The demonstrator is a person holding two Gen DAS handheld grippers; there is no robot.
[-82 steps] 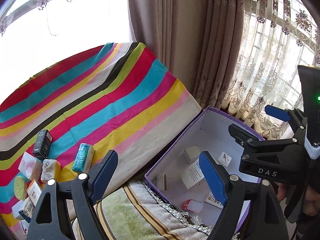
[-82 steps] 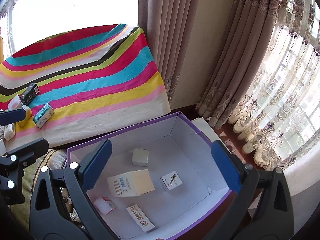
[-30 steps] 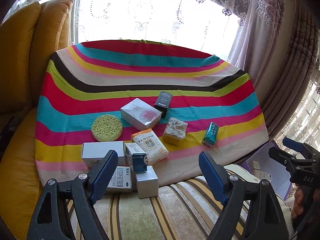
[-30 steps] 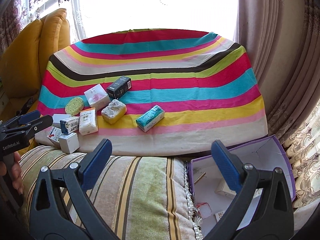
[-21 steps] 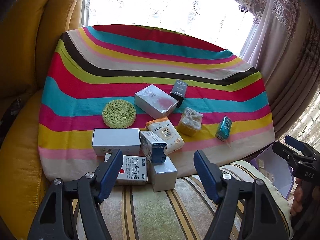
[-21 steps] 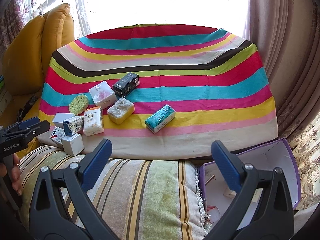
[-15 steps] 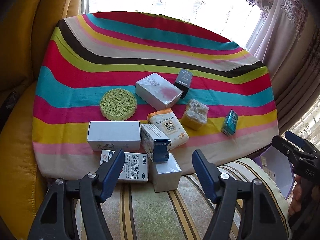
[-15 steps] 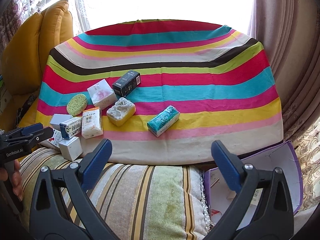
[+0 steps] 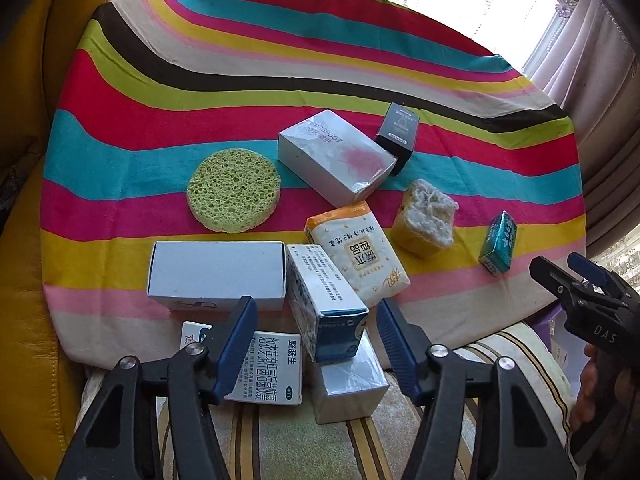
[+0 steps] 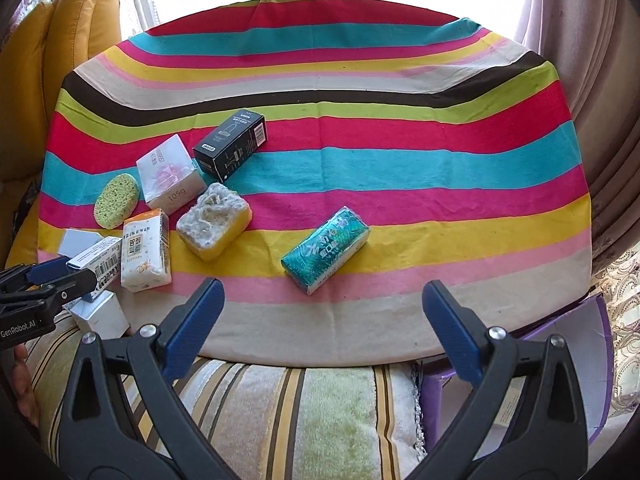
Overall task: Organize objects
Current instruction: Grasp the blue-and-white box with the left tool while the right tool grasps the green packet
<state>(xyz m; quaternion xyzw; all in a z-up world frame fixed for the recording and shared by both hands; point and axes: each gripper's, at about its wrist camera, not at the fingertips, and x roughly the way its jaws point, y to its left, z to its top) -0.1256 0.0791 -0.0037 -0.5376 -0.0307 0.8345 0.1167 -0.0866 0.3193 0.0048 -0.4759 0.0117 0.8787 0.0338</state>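
Several small items lie on a striped cloth [image 9: 160, 92]. My left gripper [image 9: 314, 342] is open, its fingers either side of a blue-and-white medicine box [image 9: 326, 300] that rests on a silver box [image 9: 348, 386]. A white box [image 9: 218, 276] and a flat medicine box [image 9: 264, 368] lie to its left. My right gripper [image 10: 324, 320] is open and empty, just in front of a teal tissue pack [image 10: 326, 250]. A yellow sponge block [image 10: 214, 226] lies to its left. The purple box [image 10: 596, 360] is at the lower right.
A round green sponge [image 9: 234, 196], a pink-white box [image 9: 334, 162], a black box [image 9: 396, 136], and a cracker pack [image 9: 358, 258] also lie on the cloth. A striped towel [image 10: 280, 416] covers the near cushion. A yellow sofa back [image 10: 60, 32] stands at the left, curtains [image 10: 600, 80] at the right.
Both grippers swung left from the purple box to the cloth. My left gripper moved forward and down until its fingers flank the blue-and-white box. My right gripper neared the teal pack.
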